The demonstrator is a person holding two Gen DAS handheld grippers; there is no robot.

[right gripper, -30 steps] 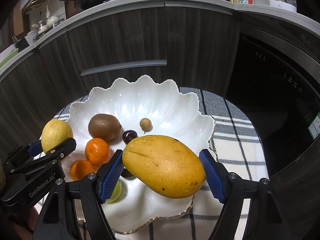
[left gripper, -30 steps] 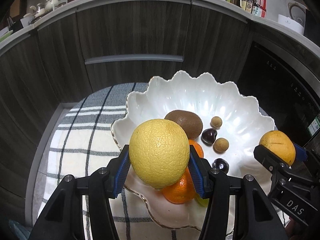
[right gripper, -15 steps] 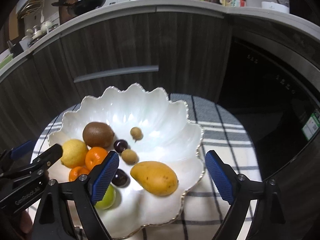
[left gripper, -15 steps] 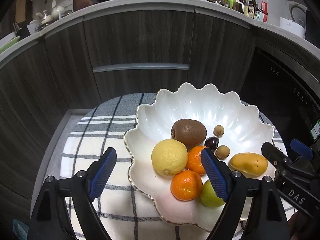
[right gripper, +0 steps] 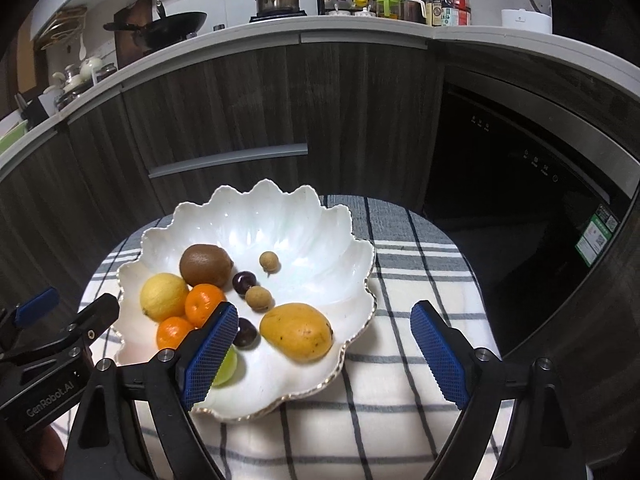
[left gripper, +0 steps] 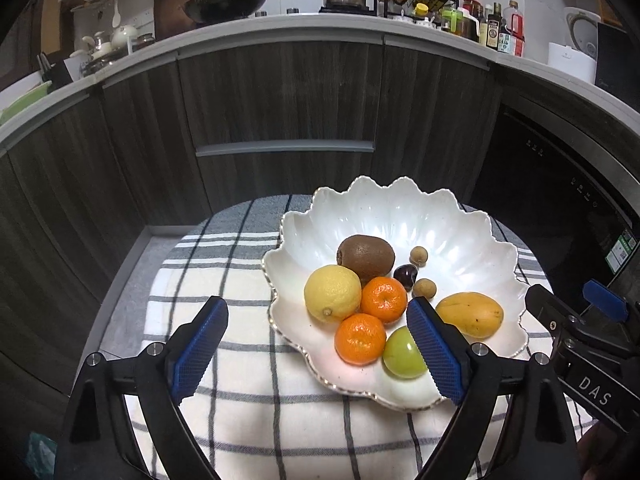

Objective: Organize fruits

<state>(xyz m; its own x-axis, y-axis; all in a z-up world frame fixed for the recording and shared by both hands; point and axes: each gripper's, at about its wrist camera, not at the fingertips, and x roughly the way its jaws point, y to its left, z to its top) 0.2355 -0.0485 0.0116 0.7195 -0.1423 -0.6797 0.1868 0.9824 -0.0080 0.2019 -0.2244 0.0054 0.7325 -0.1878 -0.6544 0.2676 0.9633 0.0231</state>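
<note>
A white scalloped bowl (left gripper: pixel 400 208) (right gripper: pixel 256 208) sits on a checked cloth. In it lie a lemon (left gripper: pixel 332 293) (right gripper: pixel 164 297), a mango (left gripper: pixel 469 314) (right gripper: pixel 297 331), a kiwi (left gripper: pixel 365 253) (right gripper: pixel 205 265), two mandarins (left gripper: pixel 384 299) (left gripper: pixel 359 338), a green fruit (left gripper: pixel 403 353), dark cherries (right gripper: pixel 244 282) and longans (right gripper: pixel 269 260). My left gripper (left gripper: pixel 318 346) is open and empty, above the bowl's near left rim. My right gripper (right gripper: pixel 326 348) is open and empty, above the bowl's near right rim.
The checked cloth (left gripper: pixel 224 272) (right gripper: pixel 416 264) covers a small round table. Dark wood cabinets (left gripper: pixel 280 112) stand close behind, a dark appliance door (right gripper: pixel 520 208) to the right. The counter above holds a wok, pot and bottles.
A second ago my left gripper held the lemon and my right held the mango. Both opened, and the fruits now lie in the bowl. Both grippers have drawn back and up.
</note>
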